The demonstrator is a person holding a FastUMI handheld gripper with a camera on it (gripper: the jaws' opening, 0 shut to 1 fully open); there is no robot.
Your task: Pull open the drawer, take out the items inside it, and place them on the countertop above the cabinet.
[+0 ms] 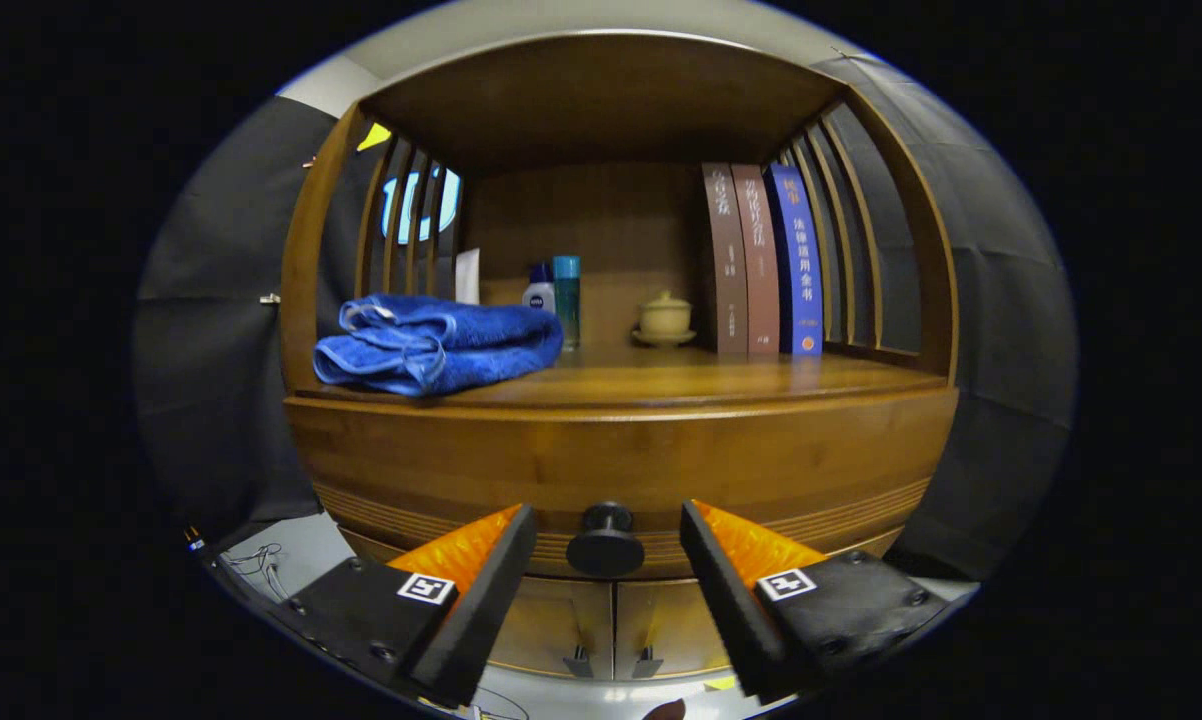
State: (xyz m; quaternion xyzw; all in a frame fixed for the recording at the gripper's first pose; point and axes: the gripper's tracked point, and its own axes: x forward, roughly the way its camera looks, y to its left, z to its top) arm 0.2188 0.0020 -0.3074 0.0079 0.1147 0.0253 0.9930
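At the lower centre of the frame the claw (608,545) stands apart, its fingers flanking the round dark knob (605,541) of the shut wooden drawer (621,470) without touching it. The knob's stem points straight toward the camera. Above, a folded blue towel (436,342) lies on the table (721,380).

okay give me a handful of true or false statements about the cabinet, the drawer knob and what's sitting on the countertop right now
1. The gripper is open, with the drawer knob between its fingers. True.
2. The drawer is pulled fully out. False: its front sits flush with the cabinet.
3. A folded blue towel lies on the countertop. True.
4. The three books lie stacked flat. False: they stand upright.
5. A small lidded cup sits on a saucer beside the books. True.
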